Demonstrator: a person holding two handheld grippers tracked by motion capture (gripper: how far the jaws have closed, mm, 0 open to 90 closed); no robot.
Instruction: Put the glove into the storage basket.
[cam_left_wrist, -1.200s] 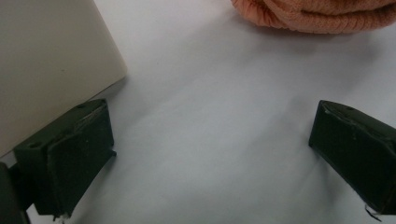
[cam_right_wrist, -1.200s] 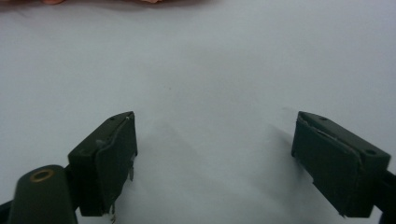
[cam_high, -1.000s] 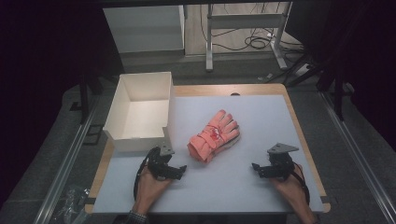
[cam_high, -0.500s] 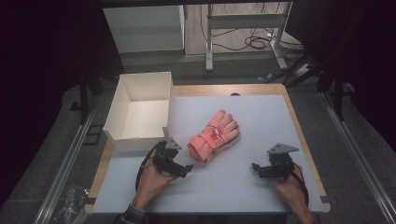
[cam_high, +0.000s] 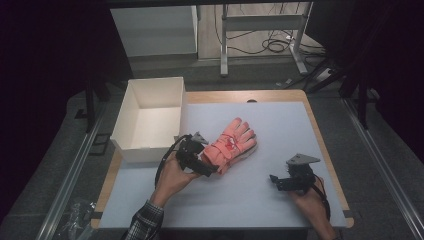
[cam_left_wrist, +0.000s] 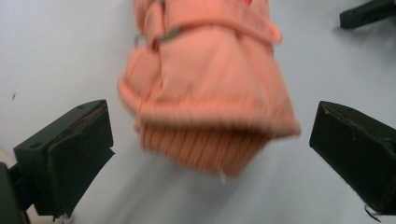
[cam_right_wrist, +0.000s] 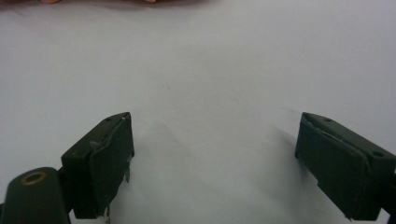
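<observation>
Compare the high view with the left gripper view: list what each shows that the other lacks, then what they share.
High view alone: the white box, the right gripper, both hands, the glove's finger end.

Left gripper view alone: the ribbed knit cuff up close, between the left gripper's open fingers.

Shared: the pink glove and the pale table mat.

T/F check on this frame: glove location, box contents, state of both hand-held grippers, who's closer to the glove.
1. The orange glove lies inside the white box. False: it lies on the table mat, beside the box.
2. The left hand-held gripper is open at the glove's cuff. True.
3. The right hand-held gripper is shut on the glove. False: it is open, apart from the glove.
4. The box looks empty. True.
5. The left hand-held gripper is nearer the glove. True.
</observation>
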